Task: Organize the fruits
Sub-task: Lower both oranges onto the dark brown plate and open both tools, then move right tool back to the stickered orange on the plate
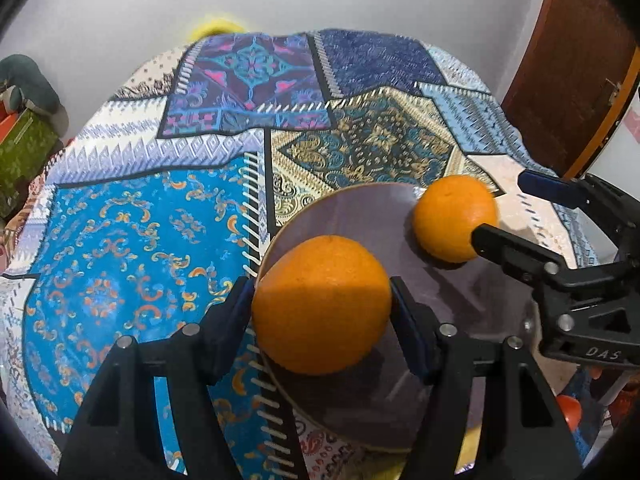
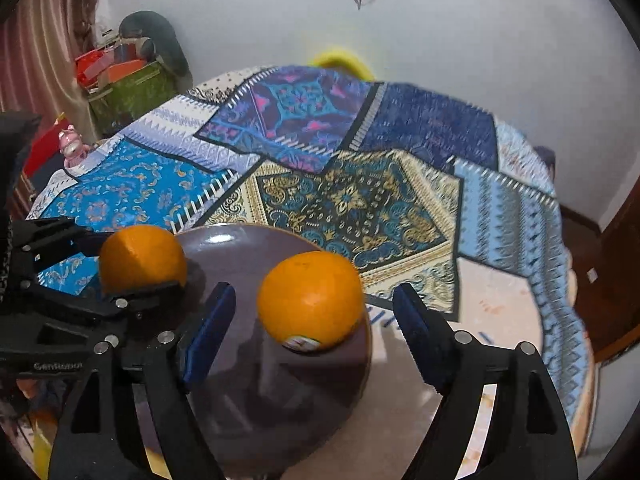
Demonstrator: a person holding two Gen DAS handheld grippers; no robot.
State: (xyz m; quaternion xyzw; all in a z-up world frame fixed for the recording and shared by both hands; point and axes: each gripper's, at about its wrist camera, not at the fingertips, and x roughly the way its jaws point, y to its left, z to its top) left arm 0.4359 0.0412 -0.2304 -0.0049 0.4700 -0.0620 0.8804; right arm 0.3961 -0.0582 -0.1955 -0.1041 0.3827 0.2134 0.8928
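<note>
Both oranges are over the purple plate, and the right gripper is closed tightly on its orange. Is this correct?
Not fully. Both oranges are over the purple plate, but the right gripper is open: in the right wrist view there are clear gaps between its pads and the right orange. The left gripper has the left orange between its pads.

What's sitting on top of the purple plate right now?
Two oranges: one between the left gripper's fingers, one between the right gripper's open fingers. The plate beneath them is hidden.
</note>
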